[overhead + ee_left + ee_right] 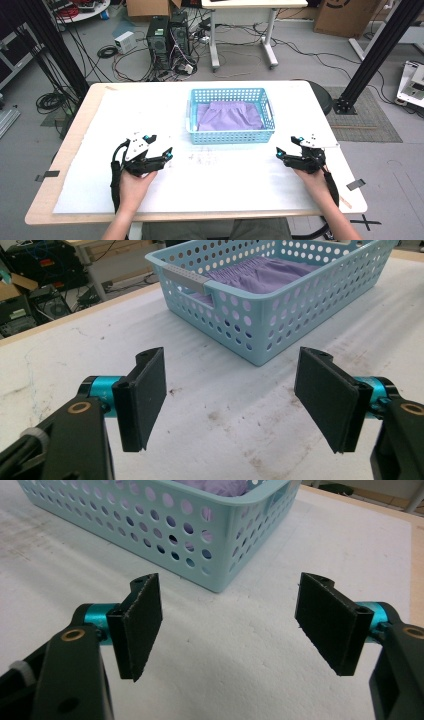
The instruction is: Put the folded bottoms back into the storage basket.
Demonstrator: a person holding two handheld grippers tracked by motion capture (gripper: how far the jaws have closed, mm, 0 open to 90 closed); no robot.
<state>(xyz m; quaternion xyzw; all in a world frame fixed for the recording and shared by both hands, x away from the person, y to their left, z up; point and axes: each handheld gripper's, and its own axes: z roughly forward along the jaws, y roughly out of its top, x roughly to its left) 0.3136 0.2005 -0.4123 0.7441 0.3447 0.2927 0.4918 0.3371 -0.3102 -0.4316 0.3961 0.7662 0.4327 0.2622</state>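
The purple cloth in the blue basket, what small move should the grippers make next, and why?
Probably bring both grippers forward over the basket rim toward the purple cloth. The left gripper and right gripper stand open and empty on the near side, one off each front corner, apart from the basket.

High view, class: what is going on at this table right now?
A person sits at a white-covered table with a gripper in each hand. The left gripper and the right gripper rest either side of a blue basket, both open and holding nothing. A purple cloth lies folded inside the basket. Neither gripper touches the basket or the cloth.
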